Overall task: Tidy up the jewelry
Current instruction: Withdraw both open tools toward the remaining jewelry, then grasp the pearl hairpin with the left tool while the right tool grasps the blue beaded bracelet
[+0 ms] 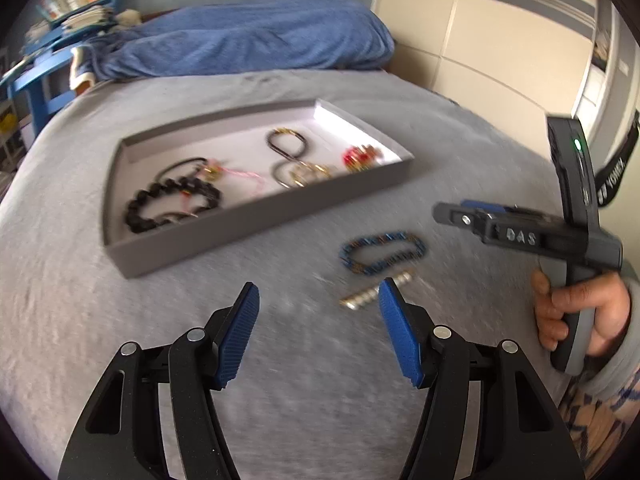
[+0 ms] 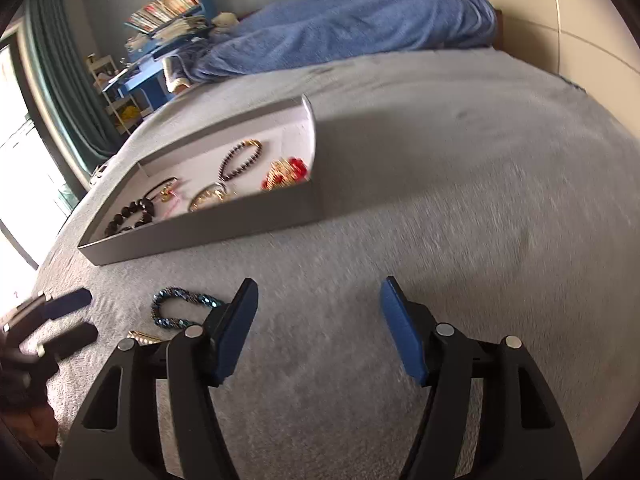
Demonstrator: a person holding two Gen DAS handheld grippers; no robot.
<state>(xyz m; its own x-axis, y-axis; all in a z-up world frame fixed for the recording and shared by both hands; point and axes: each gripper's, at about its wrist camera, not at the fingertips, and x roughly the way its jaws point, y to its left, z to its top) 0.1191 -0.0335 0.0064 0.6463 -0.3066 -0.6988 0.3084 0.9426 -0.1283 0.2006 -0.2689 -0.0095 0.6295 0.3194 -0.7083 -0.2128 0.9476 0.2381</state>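
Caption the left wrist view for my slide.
Open left gripper over grey bedspread, nearing blue bracelet; tray beyond.

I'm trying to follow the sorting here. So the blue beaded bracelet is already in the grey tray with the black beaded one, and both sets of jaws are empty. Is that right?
Not quite. The blue beaded bracelet lies on the grey bedcover, outside the grey tray, as the left wrist view shows. The black beaded bracelet is in the tray, and both the left gripper and the right gripper have empty jaws.
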